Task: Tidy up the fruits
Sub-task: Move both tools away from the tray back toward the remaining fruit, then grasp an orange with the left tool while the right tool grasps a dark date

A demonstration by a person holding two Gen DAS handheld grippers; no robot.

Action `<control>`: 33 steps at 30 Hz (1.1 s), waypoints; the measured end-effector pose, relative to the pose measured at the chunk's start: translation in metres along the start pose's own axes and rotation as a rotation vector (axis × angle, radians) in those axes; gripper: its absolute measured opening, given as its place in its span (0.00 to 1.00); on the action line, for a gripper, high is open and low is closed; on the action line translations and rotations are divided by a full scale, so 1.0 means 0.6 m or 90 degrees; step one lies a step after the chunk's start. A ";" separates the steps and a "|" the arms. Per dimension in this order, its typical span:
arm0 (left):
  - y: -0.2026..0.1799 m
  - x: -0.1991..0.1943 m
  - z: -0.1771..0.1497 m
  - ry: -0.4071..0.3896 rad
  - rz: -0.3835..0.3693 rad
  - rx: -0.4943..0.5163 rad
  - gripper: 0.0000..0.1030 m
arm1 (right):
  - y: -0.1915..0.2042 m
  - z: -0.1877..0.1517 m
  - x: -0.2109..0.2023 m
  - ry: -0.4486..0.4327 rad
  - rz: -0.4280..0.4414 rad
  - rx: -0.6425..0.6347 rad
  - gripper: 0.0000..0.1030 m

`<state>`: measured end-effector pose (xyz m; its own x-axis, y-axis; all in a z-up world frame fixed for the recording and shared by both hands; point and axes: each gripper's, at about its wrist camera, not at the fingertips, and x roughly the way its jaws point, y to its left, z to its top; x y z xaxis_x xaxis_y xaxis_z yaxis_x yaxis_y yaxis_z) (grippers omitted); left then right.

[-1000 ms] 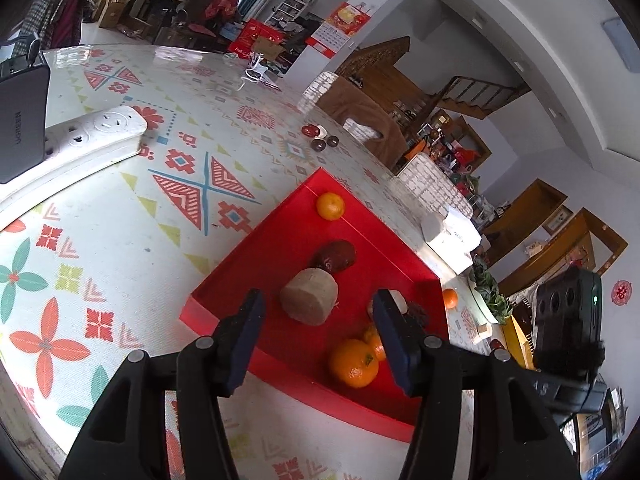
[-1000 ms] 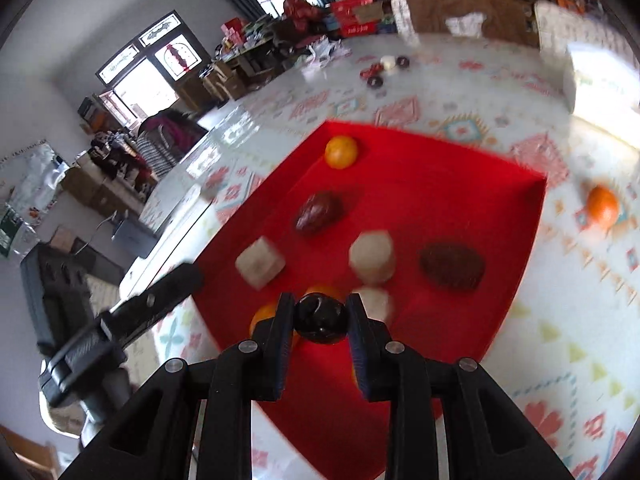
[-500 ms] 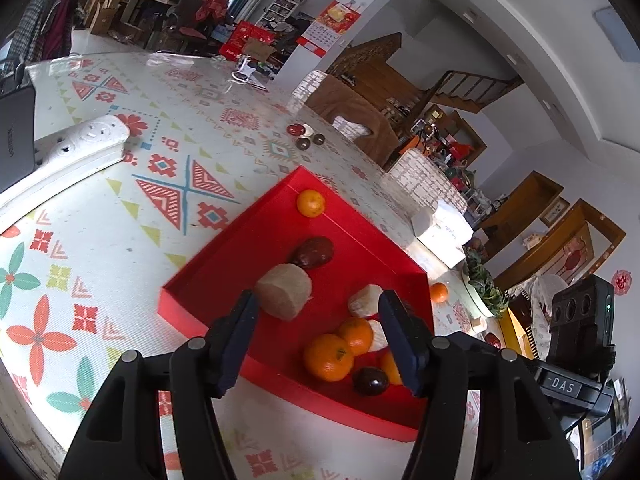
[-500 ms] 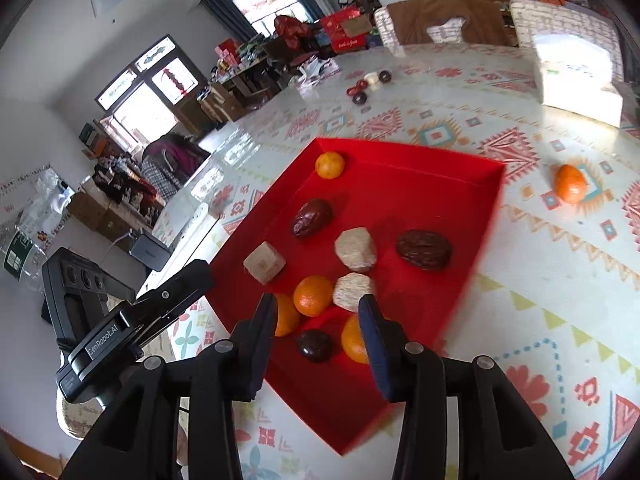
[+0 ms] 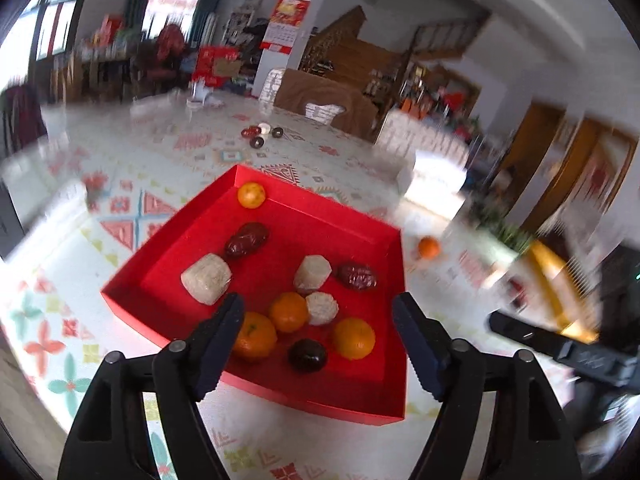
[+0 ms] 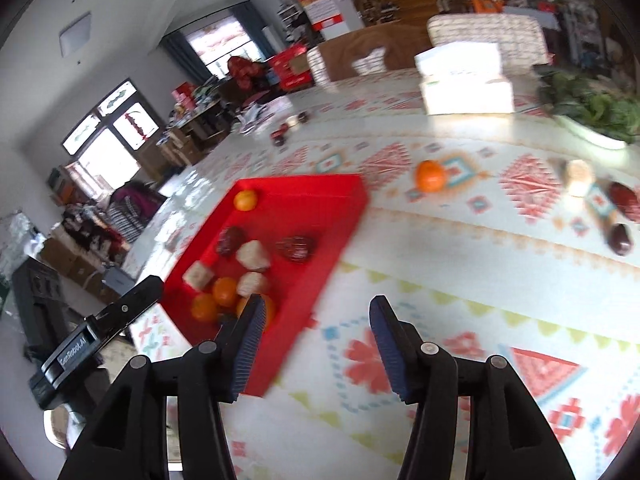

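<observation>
Red tray [image 5: 280, 390], centre of the left wrist view, on the patterned table [image 5: 132, 168]. It holds four oranges, one in the far corner [image 5: 251, 195] and three near the front edge, along with three pale chunks, two wrinkled red dates [image 5: 246, 239] and a dark round fruit [image 5: 307, 355]. A loose orange [image 5: 429, 247] lies on the table just right of the tray; in the right wrist view it sits upper centre [image 6: 430, 176]. At the right edge of that view lie a pale piece [image 6: 579, 176] and two dark red fruits, probably dates, though blur hides detail. Left gripper [image 5: 318, 312]: jaws opening, nothing between them, poised over the tray's near edge. Right gripper [image 6: 316, 316]: jaws opening, empty, over the table beside the tray [image 6: 320, 216].
</observation>
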<state>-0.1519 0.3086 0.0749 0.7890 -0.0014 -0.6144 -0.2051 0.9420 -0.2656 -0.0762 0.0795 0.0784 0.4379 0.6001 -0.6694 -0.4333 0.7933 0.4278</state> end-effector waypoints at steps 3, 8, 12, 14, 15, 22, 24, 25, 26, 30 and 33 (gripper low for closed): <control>-0.047 0.003 -0.012 0.011 0.033 0.053 0.85 | -0.014 -0.014 -0.022 -0.011 -0.022 -0.006 0.57; -0.115 0.001 -0.031 0.021 0.035 0.112 0.86 | -0.042 -0.035 -0.062 -0.034 -0.054 -0.016 0.62; -0.165 -0.005 -0.046 0.016 0.051 0.163 0.86 | -0.066 -0.048 -0.091 -0.051 -0.065 -0.006 0.64; -0.187 -0.008 -0.051 0.010 0.058 0.184 0.86 | -0.081 -0.054 -0.107 -0.059 -0.070 0.004 0.65; -0.195 -0.010 -0.054 0.007 0.059 0.193 0.86 | -0.088 -0.057 -0.113 -0.062 -0.073 0.009 0.65; -0.249 -0.023 -0.066 -0.008 0.064 0.236 0.86 | -0.135 -0.075 -0.168 -0.089 -0.095 0.037 0.65; -0.262 -0.023 -0.067 -0.009 0.066 0.242 0.86 | -0.144 -0.075 -0.186 -0.099 -0.103 0.040 0.66; -0.268 -0.024 -0.068 -0.009 0.066 0.246 0.86 | -0.149 -0.073 -0.198 -0.107 -0.109 0.041 0.66; -0.271 -0.024 -0.068 -0.008 0.065 0.247 0.86 | -0.152 -0.072 -0.206 -0.112 -0.113 0.042 0.67; -0.282 -0.026 -0.067 -0.007 0.068 0.254 0.86 | -0.164 -0.059 -0.242 -0.137 -0.133 0.047 0.69; -0.285 -0.026 -0.065 -0.013 0.069 0.251 0.86 | -0.178 -0.048 -0.268 -0.153 -0.146 0.059 0.70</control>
<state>-0.1516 0.1343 0.1010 0.7873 0.1071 -0.6072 -0.0521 0.9928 0.1075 -0.1229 -0.1048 0.1228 0.6935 0.4038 -0.5966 -0.2334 0.9094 0.3443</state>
